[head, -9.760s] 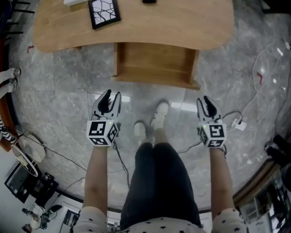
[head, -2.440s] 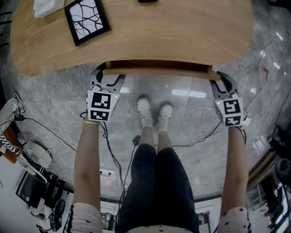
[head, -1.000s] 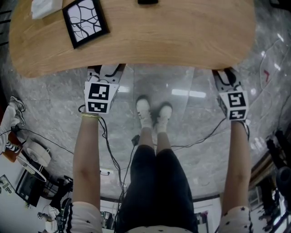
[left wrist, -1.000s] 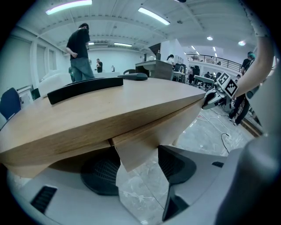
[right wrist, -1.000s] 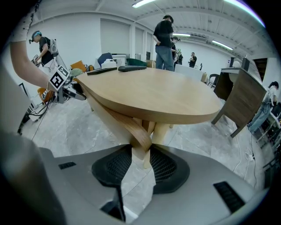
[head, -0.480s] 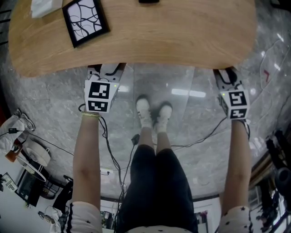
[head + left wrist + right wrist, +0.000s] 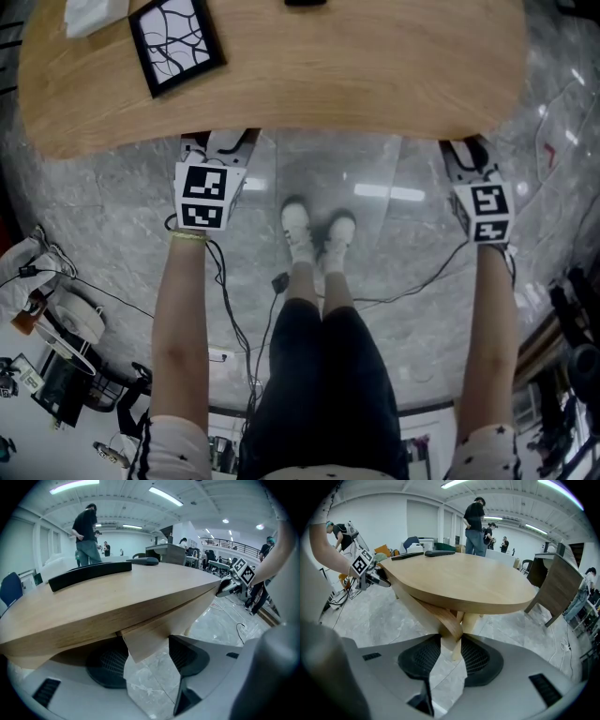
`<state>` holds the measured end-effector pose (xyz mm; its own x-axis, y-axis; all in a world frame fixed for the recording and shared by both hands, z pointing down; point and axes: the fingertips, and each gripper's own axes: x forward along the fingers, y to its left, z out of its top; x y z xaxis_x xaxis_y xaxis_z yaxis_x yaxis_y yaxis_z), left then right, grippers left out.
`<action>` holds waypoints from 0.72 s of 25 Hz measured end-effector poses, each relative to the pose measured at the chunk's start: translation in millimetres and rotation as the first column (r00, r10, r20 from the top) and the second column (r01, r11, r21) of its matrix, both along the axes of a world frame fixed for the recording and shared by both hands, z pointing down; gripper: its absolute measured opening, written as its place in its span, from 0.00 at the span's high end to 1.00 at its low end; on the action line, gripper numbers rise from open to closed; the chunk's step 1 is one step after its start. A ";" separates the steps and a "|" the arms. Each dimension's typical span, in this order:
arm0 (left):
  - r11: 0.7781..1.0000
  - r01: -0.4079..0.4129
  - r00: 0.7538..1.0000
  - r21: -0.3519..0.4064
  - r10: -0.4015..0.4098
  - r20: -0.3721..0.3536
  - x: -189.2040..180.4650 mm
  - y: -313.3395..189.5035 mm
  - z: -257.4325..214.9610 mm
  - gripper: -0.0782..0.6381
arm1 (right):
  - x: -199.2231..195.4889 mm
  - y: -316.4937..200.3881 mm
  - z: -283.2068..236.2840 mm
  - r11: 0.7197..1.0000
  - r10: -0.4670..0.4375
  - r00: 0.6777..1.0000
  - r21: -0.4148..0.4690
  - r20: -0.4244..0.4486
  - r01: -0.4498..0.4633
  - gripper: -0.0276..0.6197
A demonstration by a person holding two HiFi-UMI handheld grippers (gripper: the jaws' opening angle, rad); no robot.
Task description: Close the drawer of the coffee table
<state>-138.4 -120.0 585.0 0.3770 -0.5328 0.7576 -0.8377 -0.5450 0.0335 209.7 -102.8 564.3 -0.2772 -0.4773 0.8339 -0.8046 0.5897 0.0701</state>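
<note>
1. Your left gripper (image 7: 217, 142) and right gripper (image 7: 466, 150) sit at the near edge of the coffee table (image 7: 328, 75), with their tips tucked under its top.
2. The left jaws stand wide apart. The corner of the drawer (image 7: 178, 616) front lies between them, ungripped.
3. The right jaws stand partly apart, with the front's rounded opposite end at their tips.
4. The drawer sits pushed in beneath the tabletop.
5. A black-framed panel (image 7: 176, 42) lies on the top, far left.

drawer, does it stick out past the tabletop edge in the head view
No, the tabletop's near edge runs unbroken, with only floor showing beyond it.
</note>
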 end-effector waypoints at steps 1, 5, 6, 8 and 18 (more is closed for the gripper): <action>1.000 -0.001 1.000 0.001 0.001 0.000 -0.3 -0.2 0.3 0.52 | -0.2 -0.2 0.2 1.000 0.001 1.000 0.000 0.001 -0.001 0.76; 1.000 0.000 1.000 0.011 0.000 0.013 -0.3 0.0 -0.8 0.52 | 0.7 0.5 -0.3 1.000 -0.001 1.000 -0.001 0.005 0.001 0.76; 1.000 0.002 1.000 0.016 -0.002 0.016 -0.2 0.4 -1.5 0.52 | 1.0 0.9 -0.8 1.000 -0.001 1.000 -0.001 0.010 0.001 0.76; 1.000 0.004 1.000 0.022 -0.005 0.021 -0.7 0.8 -2.2 0.52 | -1.1 1.5 -1.8 1.000 -0.004 1.000 -0.002 0.031 0.004 0.75; 1.000 0.008 0.999 0.006 -0.009 0.032 -0.8 2.8 -0.7 0.49 | -8.4 9.4 -2.8 0.999 -0.031 0.999 0.008 0.033 0.031 0.61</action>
